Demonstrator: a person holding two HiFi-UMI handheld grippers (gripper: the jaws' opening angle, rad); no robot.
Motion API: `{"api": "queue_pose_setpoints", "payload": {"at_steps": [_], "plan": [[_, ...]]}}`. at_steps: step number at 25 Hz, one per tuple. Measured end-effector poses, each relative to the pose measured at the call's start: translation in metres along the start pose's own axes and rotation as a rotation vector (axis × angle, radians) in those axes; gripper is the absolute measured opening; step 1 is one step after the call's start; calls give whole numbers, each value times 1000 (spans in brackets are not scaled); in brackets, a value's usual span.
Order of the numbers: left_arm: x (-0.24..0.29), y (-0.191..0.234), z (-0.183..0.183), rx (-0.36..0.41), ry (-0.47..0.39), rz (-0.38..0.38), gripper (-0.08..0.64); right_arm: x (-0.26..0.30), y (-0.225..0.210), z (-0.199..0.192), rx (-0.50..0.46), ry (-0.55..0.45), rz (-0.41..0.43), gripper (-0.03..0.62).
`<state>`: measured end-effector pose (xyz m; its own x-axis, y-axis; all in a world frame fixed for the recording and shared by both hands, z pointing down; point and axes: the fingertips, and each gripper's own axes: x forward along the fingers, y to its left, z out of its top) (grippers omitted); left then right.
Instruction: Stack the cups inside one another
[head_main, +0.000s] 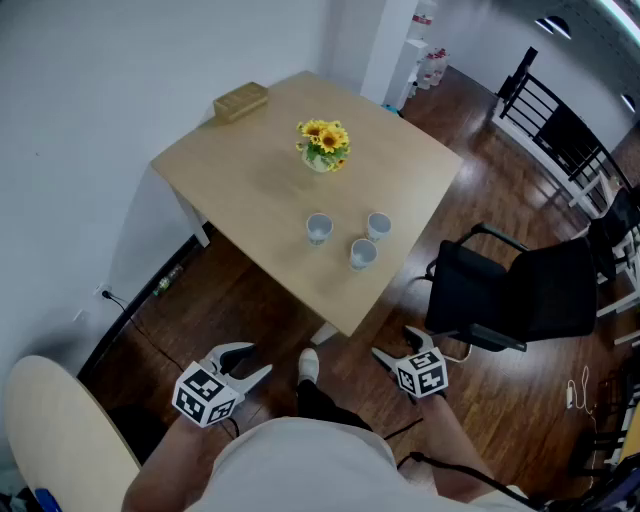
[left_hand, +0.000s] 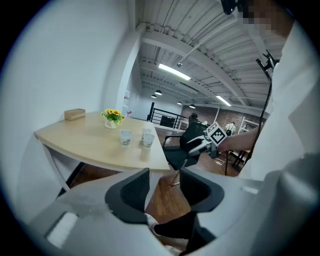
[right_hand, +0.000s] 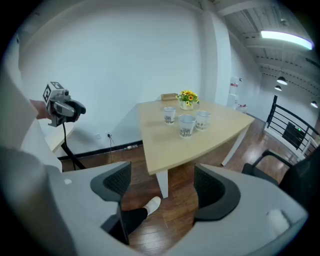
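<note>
Three white patterned cups stand apart and upright near the front corner of the light wooden table (head_main: 250, 170): one on the left (head_main: 318, 229), one on the right (head_main: 378, 226), one nearest me (head_main: 362, 254). Both grippers are held low over the wooden floor, well short of the table. My left gripper (head_main: 253, 361) is open and empty, as is my right gripper (head_main: 398, 345). The left gripper view has the cups (left_hand: 125, 138) far beyond the open gripper (left_hand: 164, 187). In the right gripper view the cups (right_hand: 187, 125) stand beyond the open gripper (right_hand: 162, 182).
A vase of yellow flowers (head_main: 323, 146) stands mid-table and a wooden box (head_main: 240, 101) at its far corner. A black office chair (head_main: 520, 290) is right of the table. A round pale surface (head_main: 60, 430) sits at bottom left. My shoe (head_main: 308, 365) is between the grippers.
</note>
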<state>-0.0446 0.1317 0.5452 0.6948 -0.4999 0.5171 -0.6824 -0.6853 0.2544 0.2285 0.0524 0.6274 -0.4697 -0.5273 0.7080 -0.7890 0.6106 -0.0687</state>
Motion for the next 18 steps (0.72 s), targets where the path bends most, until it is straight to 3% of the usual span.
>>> {"api": "queue_pose_setpoints", "payload": {"at_steps": [9,13,18], "plan": [[54,49,112,36,-62,24,202,110,-87,124,-104,-35,-12,425],[79,64,138,27,-68,18,202,154,-103,145,-137,-7,8,433],[94,85,153,26,-45,-2,202,183,-107,141,-145,44,34,431]]}}
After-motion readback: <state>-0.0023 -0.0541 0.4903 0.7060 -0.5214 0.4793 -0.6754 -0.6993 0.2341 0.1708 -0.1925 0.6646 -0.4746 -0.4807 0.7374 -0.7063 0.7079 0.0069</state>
